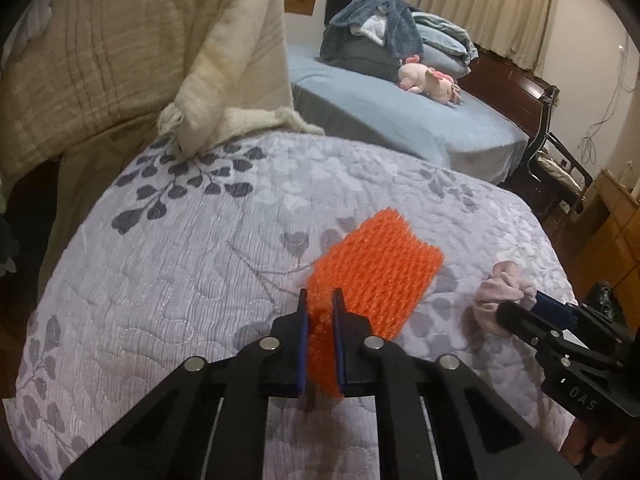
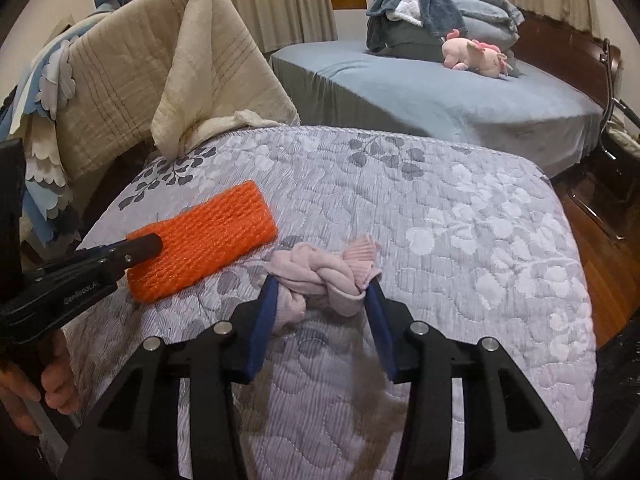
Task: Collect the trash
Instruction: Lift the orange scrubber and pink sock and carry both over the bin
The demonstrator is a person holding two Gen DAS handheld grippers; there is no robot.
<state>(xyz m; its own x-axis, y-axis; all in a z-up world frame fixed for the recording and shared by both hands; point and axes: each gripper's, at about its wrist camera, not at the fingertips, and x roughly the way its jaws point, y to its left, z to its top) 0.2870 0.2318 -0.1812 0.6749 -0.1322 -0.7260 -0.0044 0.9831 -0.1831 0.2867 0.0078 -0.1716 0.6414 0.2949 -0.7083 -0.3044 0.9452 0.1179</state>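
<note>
Two pieces: one orange net (image 1: pixel 372 276) (left gripper (image 1: pixel 320 300) clamping), one pink cloth (image 2: pixel 320 276)

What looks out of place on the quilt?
Two stray items: an orange foam net sleeve, its near end pinched in the left gripper, and a knotted pink cloth between the right gripper fingers.

Left hand-held gripper (image 1: pixel 320 300) clamps orange foam net (image 1: pixel 376 276) on quilt (image 1: pixel 180 240).
</note>
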